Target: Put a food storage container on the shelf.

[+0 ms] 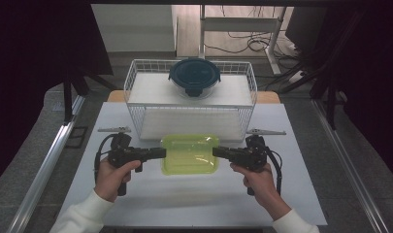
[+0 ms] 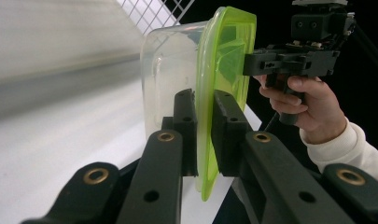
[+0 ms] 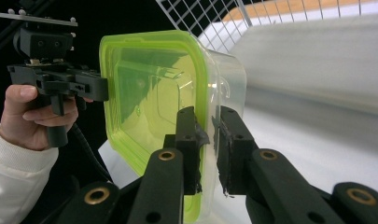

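Note:
A clear rectangular box with a lime-green lid (image 1: 190, 154) is in front of the wire basket, held level between both grippers. My left gripper (image 1: 162, 153) is shut on the lid's left rim, and its pads (image 2: 184, 116) pinch the green edge (image 2: 226, 46). My right gripper (image 1: 216, 151) is shut on the right rim, where its own jaws (image 3: 206, 116) clamp the lid (image 3: 149, 88). Each gripper view shows the other gripper across the box: the right (image 2: 270, 60) and the left (image 3: 79, 86). I cannot tell whether the box's base touches the table.
A white wire basket (image 1: 136, 77) stands just behind the box on the white table (image 1: 184, 194). A round glass container with a dark blue lid (image 1: 194, 75) sits on the basket's upper shelf. Beyond the table are a dark floor, cables and desk legs.

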Demonstrator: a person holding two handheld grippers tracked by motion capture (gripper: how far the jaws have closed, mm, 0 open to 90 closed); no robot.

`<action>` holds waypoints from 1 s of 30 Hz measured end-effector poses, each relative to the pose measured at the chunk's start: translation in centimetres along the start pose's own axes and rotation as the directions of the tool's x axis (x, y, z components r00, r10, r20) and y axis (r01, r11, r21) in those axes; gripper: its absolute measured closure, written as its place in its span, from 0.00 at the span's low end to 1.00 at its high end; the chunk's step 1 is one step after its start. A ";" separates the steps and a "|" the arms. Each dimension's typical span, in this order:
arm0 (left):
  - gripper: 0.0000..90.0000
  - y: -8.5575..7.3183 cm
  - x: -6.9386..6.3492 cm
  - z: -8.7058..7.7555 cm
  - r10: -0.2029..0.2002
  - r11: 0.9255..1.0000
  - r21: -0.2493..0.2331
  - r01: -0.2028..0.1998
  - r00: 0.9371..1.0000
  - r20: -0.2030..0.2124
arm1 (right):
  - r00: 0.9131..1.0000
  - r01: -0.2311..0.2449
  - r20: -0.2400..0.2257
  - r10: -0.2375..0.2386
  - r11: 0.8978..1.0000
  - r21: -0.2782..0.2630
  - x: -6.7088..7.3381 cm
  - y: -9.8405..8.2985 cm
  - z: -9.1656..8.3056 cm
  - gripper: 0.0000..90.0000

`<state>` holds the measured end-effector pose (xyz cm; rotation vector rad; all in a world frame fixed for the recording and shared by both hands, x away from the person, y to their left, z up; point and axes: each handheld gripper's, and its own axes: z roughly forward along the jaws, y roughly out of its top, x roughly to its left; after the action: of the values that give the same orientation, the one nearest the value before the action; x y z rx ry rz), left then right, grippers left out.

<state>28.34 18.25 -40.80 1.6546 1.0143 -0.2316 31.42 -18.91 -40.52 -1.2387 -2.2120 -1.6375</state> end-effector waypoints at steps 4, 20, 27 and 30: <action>0.91 0.8 -0.3 -0.4 0.004 1.000 -0.009 -0.004 1.000 0.004 | 1.000 0.019 0.004 -0.019 1.000 -0.008 0.6 0.9 -0.3 0.88; 0.91 2.9 -0.9 -1.3 0.017 1.000 -0.024 -0.016 1.000 0.014 | 0.999 0.043 -0.004 -0.043 0.999 -0.030 1.3 3.3 -0.5 0.88; 0.91 3.5 -1.0 -1.5 0.018 0.999 -0.034 -0.017 1.000 0.024 | 0.999 0.051 -0.006 -0.051 0.998 -0.038 1.5 4.1 -0.5 0.88; 0.91 3.8 -1.0 -1.7 0.020 0.999 -0.040 -0.019 0.999 0.025 | 0.998 0.059 -0.007 -0.059 0.997 -0.040 1.7 4.4 -0.6 0.88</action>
<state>29.86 19.16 -36.90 1.6207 0.9777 -0.2173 33.06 -18.17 -36.11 -1.1846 -2.2424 -1.7135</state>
